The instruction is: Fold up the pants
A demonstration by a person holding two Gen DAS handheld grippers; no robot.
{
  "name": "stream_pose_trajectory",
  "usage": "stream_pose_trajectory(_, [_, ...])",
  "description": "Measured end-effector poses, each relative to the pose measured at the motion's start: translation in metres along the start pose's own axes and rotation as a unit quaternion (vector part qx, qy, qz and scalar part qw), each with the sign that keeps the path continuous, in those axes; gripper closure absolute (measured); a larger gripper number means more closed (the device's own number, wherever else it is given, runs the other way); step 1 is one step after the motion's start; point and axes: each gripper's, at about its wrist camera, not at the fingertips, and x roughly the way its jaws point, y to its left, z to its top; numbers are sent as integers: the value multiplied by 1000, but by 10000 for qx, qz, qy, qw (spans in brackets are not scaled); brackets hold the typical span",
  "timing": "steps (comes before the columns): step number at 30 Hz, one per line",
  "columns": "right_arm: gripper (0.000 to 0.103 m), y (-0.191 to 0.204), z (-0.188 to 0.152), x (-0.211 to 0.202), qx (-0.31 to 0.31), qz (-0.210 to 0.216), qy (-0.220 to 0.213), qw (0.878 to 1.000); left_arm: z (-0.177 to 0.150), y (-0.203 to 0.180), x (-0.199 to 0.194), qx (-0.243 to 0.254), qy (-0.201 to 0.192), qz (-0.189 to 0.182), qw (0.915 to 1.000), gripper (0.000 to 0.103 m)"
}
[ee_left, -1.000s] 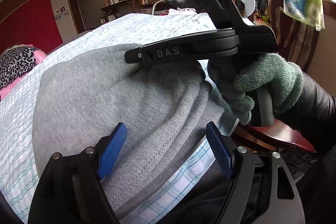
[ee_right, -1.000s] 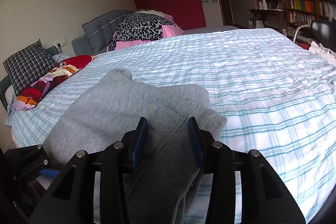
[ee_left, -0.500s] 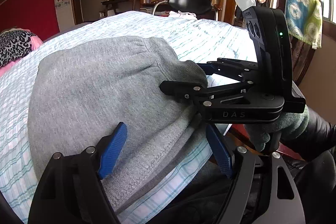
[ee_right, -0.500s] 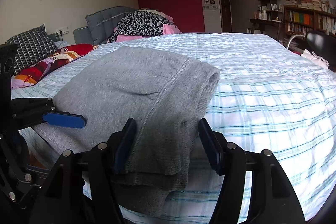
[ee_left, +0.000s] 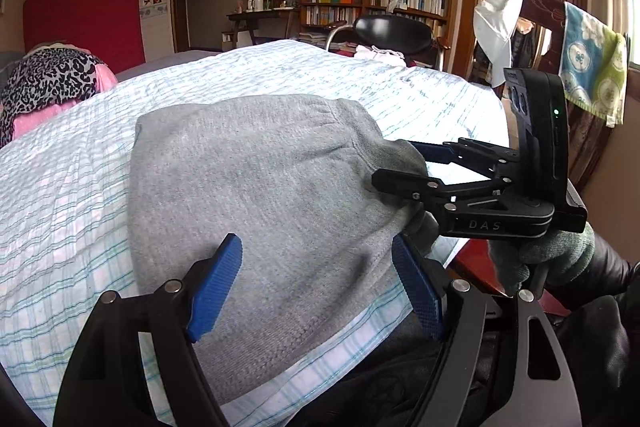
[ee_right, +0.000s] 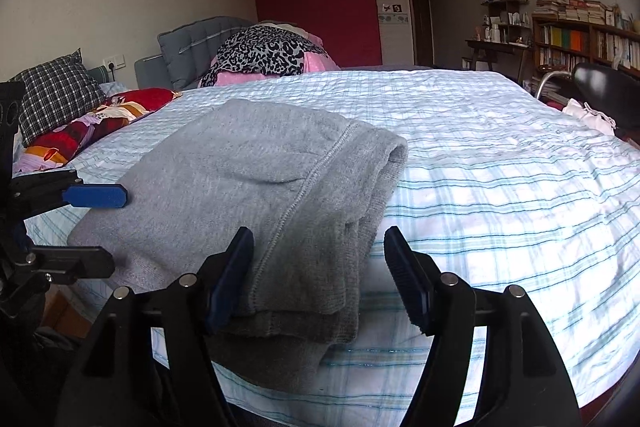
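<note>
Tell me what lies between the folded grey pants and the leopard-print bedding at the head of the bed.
Only bare plaid bedsheet lies between the grey pants and the leopard-print bedding; the right wrist view shows it best.

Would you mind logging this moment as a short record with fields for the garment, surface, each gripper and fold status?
garment: grey pants, folded into a compact stack
surface: plaid bed sheet, near its front edge
left gripper: open, fingers either side of the stack's near edge, not clamped
right gripper: open, fingers straddling the stack's near corner
fold status: looks folded; neither gripper holds cloth
</note>
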Motion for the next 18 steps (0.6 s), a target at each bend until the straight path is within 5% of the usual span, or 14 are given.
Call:
stream_pose_trajectory(9, [31, 0, 1, -13, 59, 31, 82, 9999, 4, 18, -13, -513, -265, 505, 9971, 16])
stream_pose_trajectory(18, [4, 17, 7, -30, -87, 30, -105, 9999, 6, 26, -14, -754, -313, 1215, 9892, 5])
